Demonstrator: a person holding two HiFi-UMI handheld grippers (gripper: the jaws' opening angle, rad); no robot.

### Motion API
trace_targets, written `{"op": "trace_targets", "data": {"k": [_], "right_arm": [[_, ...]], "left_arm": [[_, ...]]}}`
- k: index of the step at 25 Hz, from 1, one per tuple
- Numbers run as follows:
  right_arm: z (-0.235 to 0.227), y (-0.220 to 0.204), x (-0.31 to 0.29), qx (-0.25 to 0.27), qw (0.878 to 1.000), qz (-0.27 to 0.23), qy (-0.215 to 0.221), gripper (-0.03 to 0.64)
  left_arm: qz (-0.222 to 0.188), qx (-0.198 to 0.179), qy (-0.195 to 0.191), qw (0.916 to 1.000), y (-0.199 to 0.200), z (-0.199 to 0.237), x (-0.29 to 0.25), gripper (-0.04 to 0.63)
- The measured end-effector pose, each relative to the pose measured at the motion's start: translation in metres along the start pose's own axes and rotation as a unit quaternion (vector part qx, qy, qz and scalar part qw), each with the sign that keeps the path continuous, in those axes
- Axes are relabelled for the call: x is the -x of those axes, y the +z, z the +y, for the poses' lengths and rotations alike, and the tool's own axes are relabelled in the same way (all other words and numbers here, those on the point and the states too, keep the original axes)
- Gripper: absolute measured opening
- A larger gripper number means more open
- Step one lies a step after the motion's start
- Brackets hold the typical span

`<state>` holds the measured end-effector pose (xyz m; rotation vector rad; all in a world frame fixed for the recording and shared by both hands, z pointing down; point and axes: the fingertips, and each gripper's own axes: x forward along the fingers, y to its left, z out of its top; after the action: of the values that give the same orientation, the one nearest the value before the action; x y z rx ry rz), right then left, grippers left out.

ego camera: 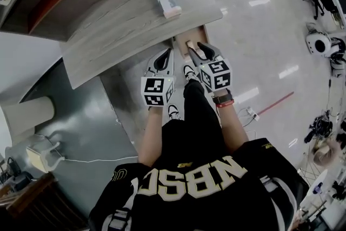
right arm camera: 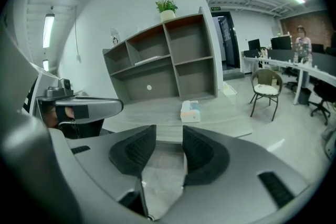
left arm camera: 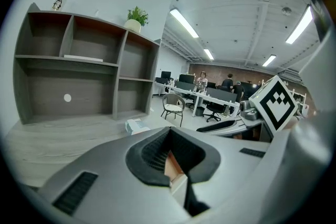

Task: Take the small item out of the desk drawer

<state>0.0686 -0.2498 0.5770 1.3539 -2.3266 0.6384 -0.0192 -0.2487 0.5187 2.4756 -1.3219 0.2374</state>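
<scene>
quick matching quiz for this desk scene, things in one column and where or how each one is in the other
1. white tissue box
2. small green potted plant
3. light wooden desk drawer
4. right gripper

a. on top of the grey shelf unit
b. pulled open
c. jaws apart
d. on the grey wood-grain desktop

Pairs: 1-d, 2-a, 3-b, 4-c

The right gripper (ego camera: pixel 199 52) covers part of the open drawer (ego camera: pixel 190 38), so its contents cannot be told. Beyond both tongs, the tissue box (ego camera: pixel 169 5) bears print too small to read.
</scene>
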Motion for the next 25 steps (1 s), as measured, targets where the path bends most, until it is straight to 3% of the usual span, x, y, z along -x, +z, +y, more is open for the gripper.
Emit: {"op": "trace_targets", "data": {"k": [10, 18, 25], "right_arm": [[-0.015, -0.053, -0.036, -0.005, 0.998, 0.069, 0.011, 0.186], [-0.033, -0.101, -0.058, -0.015, 0.993, 0.117, -0.006, 0.227], [-0.052, -0.136, -0.078, -0.031, 0.990, 0.137, -0.030, 0.233]], "left_arm": [[0.020, 0.022, -0.006, 0.9996, -0.038, 0.008, -0.024, 0.006], [0.050, 0.025, -0.004, 0.9984, -0.067, 0.015, -0.041, 0.006], [0.049, 0.042, -0.005, 0.9979, -0.075, 0.020, -0.049, 0.006]]}}
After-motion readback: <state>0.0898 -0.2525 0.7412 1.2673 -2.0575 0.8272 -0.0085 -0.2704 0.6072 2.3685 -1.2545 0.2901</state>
